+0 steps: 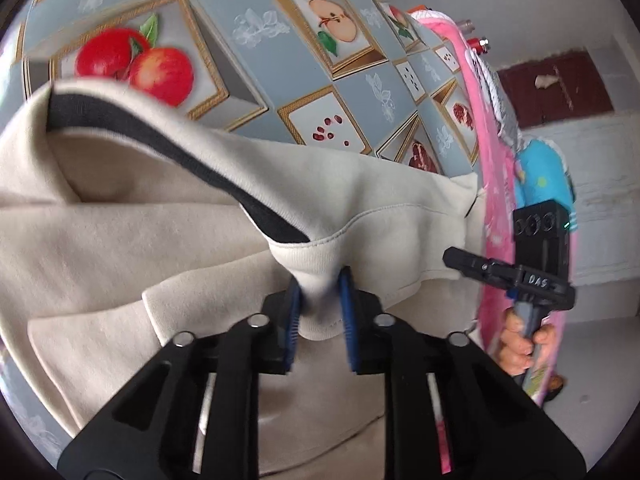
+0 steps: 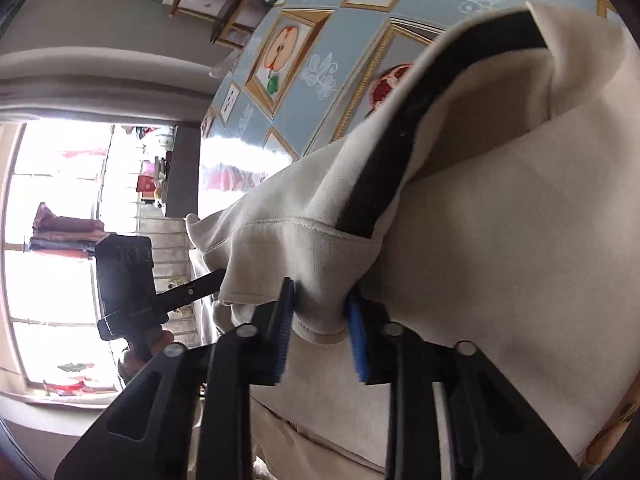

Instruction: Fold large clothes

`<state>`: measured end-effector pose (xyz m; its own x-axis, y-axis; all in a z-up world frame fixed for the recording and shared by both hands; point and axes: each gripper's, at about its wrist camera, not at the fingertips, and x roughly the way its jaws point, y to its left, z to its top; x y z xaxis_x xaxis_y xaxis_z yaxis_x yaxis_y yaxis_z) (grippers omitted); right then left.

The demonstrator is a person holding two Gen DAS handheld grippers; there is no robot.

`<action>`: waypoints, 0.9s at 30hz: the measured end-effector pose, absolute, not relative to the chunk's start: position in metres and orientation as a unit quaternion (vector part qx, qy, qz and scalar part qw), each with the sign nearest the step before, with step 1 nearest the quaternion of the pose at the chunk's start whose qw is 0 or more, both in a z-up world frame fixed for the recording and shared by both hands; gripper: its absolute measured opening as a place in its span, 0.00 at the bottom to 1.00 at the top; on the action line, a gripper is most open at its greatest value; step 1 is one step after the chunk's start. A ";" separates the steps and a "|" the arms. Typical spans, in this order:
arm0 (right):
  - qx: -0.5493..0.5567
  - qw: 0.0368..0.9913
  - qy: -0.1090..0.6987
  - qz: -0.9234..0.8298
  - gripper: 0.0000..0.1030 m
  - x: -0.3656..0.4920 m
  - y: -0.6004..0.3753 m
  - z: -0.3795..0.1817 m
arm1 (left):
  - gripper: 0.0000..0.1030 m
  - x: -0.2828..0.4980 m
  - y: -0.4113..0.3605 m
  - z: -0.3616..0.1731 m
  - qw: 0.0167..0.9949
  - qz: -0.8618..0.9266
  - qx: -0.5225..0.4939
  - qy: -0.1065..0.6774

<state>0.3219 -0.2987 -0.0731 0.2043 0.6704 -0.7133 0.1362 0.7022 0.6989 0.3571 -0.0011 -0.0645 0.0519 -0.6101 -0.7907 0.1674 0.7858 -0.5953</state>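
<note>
**Both claws pinch the cream garment's hem**

Left claw [image 1: 320, 312] first: its blue-padded jaws are clamped on a bunched fold of the large cream fleece garment with a black inner band [image 1: 180, 216], gripping right at a stitched ribbed edge. Over to the right claw [image 2: 320, 320], and it's the same story: blue pads pressed onto a gathered piece of that cream hem, fabric spilling out between them.

From the left wrist view, the other tool shows off to the right, black body with the handwritten letters "DAS" on it, and a person's hand [image 1: 520, 344] wrapped round its handle. In the right wrist view, the opposite tool sits at the left, its writing too blurred to read.

The garment hangs lifted at the pinched edges and drapes back over the glossy blue-grey surface covering printed with framed apples and pomegranates [image 1: 256, 40]. A pink patterned cloth [image 1: 496, 216] hangs just beside the surface's right edge. A bright window [image 2: 60, 200] glares behind the left-hand tool.
</note>
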 end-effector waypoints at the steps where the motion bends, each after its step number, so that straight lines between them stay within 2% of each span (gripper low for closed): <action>1: 0.330 0.704 0.599 0.189 0.12 0.324 -0.298 -0.070 | 0.08 0.358 -0.007 -0.060 0.718 -0.272 -0.147 0.624; 7: 0.256 0.758 0.577 0.163 0.10 0.362 -0.291 -0.055 | 0.05 0.373 -0.045 -0.038 0.801 -0.232 0.016 0.552; 10: 0.210 0.777 0.577 0.143 0.10 0.384 -0.284 -0.059 | 0.05 0.385 -0.065 -0.044 0.819 -0.215 0.089 0.524; 14: 0.177 0.784 0.576 0.147 0.10 0.389 -0.281 -0.063 | 0.05 0.388 -0.068 -0.045 0.823 -0.218 0.120 0.511; 20: 0.086 0.813 0.553 0.161 0.11 0.363 -0.274 -0.063 | 0.06 0.354 -0.070 -0.051 0.817 -0.250 0.202 0.478; 23: 0.083 0.817 0.551 0.145 0.19 0.365 -0.272 -0.061 | 0.06 0.359 -0.074 -0.052 0.818 -0.243 0.202 0.481; 25: 0.080 0.824 0.550 0.109 0.40 0.363 -0.277 -0.053 | 0.07 0.363 -0.073 -0.053 0.818 -0.242 0.195 0.484; 27: 0.069 0.845 0.526 0.070 0.41 0.352 -0.284 -0.035 | 0.07 0.363 -0.071 -0.053 0.818 -0.247 0.194 0.482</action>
